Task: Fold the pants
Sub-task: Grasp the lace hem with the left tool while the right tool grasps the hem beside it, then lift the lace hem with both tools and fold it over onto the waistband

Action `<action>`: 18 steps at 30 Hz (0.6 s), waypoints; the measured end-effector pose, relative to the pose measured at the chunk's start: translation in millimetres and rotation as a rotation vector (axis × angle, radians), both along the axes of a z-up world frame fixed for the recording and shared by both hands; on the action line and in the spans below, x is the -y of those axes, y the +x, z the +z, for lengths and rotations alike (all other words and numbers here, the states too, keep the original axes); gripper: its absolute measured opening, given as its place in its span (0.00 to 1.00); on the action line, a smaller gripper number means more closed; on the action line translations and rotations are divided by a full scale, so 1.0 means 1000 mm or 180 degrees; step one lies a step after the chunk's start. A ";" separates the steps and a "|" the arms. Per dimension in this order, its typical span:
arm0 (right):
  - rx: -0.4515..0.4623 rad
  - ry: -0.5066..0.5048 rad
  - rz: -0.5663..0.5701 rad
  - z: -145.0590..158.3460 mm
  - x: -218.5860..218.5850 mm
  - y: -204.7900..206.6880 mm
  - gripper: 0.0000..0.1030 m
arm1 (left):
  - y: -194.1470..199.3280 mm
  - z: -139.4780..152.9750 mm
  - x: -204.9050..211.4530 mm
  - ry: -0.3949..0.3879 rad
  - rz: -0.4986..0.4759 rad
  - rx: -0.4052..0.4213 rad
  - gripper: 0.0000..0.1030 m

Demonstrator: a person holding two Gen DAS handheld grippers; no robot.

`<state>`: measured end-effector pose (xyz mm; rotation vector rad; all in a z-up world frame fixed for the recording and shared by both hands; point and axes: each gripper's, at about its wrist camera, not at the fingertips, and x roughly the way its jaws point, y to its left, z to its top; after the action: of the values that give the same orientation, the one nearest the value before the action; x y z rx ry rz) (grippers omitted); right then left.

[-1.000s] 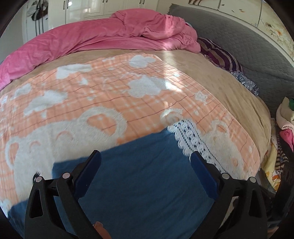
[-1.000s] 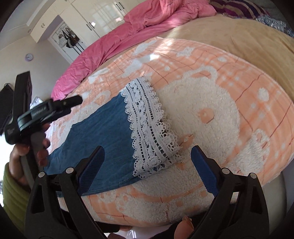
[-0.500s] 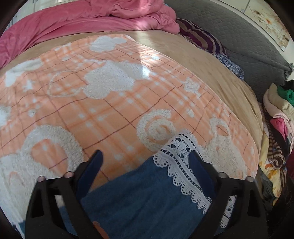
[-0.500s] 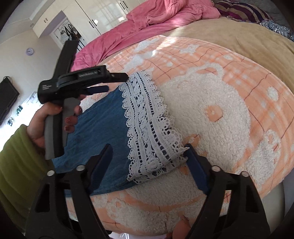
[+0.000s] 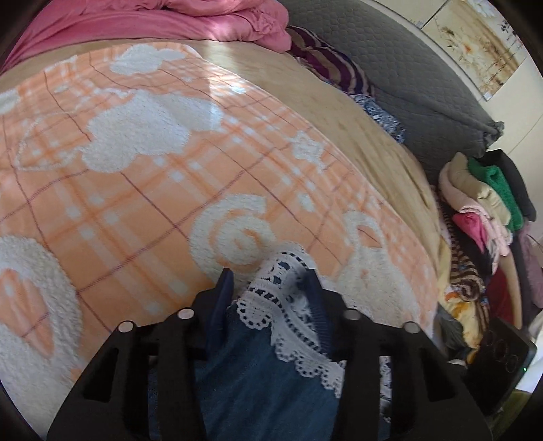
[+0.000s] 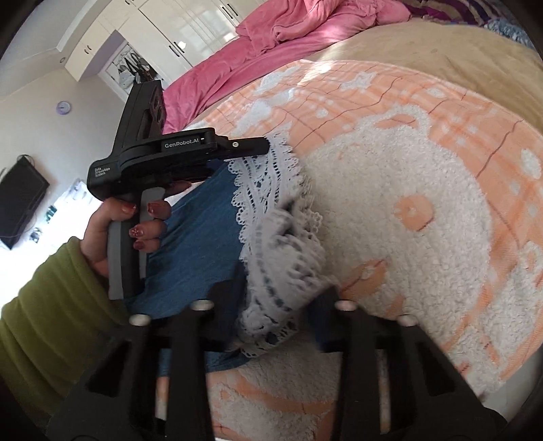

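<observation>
Blue denim pants (image 5: 258, 373) with a white lace hem (image 5: 278, 268) lie on an orange and white plush blanket (image 5: 135, 190). My left gripper (image 5: 269, 288) points down at the hem's far corner. Its jaws are closing, and the lace stands bunched into a ridge between the pads. From the right wrist the pants (image 6: 200, 237) run left, with the lace hem (image 6: 271, 183) across them. My right gripper (image 6: 278, 298) is closing on the near corner, where the lace is gathered and blurred between its fingers. A hand (image 6: 125, 224) in a green sleeve holds the left gripper (image 6: 261, 146).
A pink duvet (image 5: 169, 20) is heaped at the bed's far side, beside a striped pillow (image 5: 332, 64) and a grey padded headboard (image 5: 424, 84). A pile of clothes (image 5: 482, 203) sits off the bed's right edge. White wardrobes (image 6: 190, 30) and a dark screen (image 6: 20, 200) stand by the walls.
The left gripper has swung down and forward from the denim to the lace hem's far corner. Both pairs of jaws have narrowed from wide apart, and the flat lace now bunches between them.
</observation>
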<state>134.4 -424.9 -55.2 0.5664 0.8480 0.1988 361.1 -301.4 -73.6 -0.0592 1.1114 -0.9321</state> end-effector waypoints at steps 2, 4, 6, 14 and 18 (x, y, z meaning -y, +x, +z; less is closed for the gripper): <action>-0.0012 0.0004 0.0023 -0.001 -0.002 0.003 0.15 | -0.007 -0.001 0.002 0.0067 -0.0041 0.0067 0.33; 0.0054 0.0033 0.0065 0.001 -0.004 0.003 0.13 | -0.011 0.001 -0.002 0.0039 -0.0002 0.0086 0.26; 0.0100 0.0045 0.0080 0.003 -0.005 0.001 0.13 | -0.013 0.009 -0.009 0.0009 0.0087 0.0169 0.14; 0.0781 -0.0378 0.0467 0.053 -0.053 -0.020 0.13 | -0.029 0.061 -0.079 -0.0580 0.0360 0.0296 0.13; 0.1055 -0.0565 0.0916 0.081 -0.109 -0.022 0.13 | -0.045 0.078 -0.138 -0.0753 0.0643 0.0357 0.13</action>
<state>112.0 -315.8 25.9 0.2331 0.6128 0.4623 316.6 -163.8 4.5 -0.3042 0.8703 -0.8702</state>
